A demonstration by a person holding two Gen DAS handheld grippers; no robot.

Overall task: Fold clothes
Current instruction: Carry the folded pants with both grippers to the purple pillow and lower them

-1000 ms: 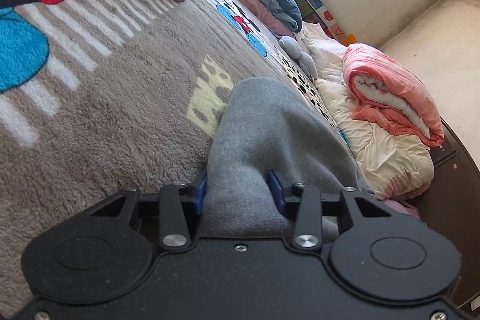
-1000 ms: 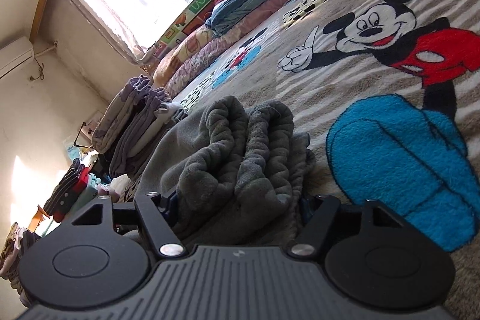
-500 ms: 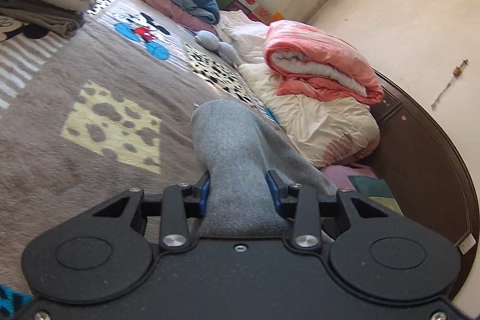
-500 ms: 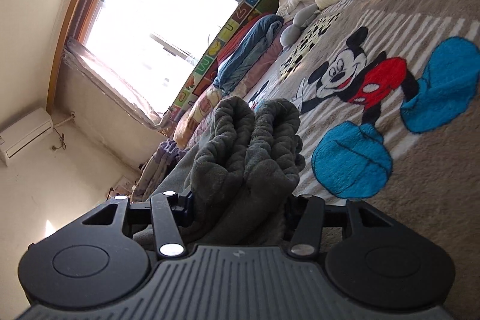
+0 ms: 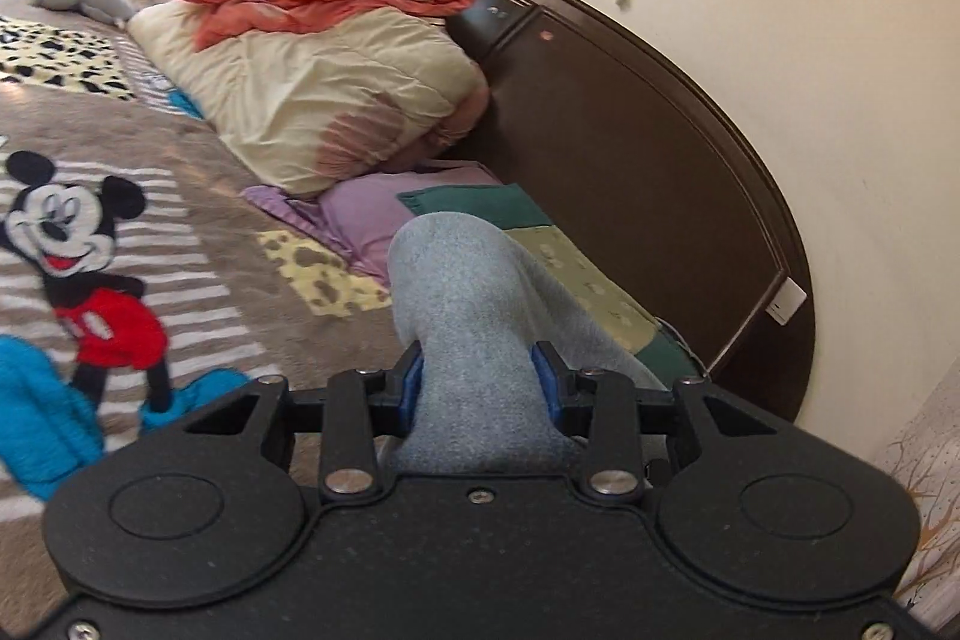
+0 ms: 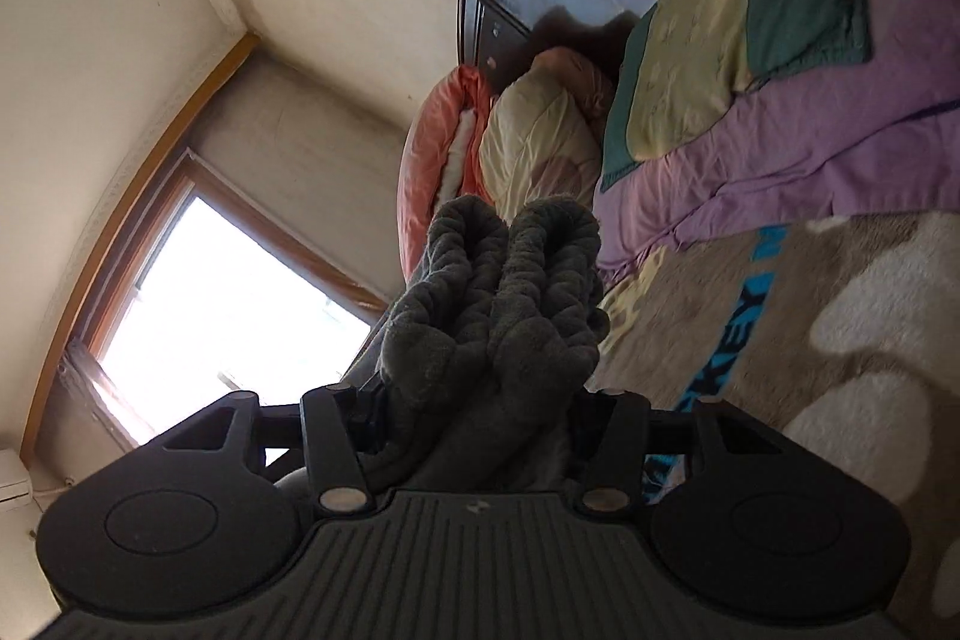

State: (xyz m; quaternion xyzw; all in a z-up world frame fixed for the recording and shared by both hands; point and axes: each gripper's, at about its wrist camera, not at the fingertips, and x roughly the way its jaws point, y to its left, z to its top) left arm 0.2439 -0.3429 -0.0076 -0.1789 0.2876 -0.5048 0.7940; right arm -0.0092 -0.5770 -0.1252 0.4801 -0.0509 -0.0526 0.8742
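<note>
**Grey garment held aloft by both grippers, above the cartoon blanket.**
The left gripper point(image 5: 477, 382) is clenched on a smooth fold of the grey garment point(image 5: 468, 316); the right gripper point(image 6: 480, 400) clamps a thick bunched roll of it point(image 6: 504, 304). Above the blanket point(image 5: 198, 232), near the headboard point(image 5: 630, 148), the cloth looks soft, limp and light, so edges or corners appear the best holds.

— What does the garment point(image 5: 474, 316) look like?
— Grey, fleecy; one smooth fold rises at lower centre of the left view.
— And the right view?
— Two bunched, darker ridges point(image 6: 510, 304) stand upright at centre.
</note>
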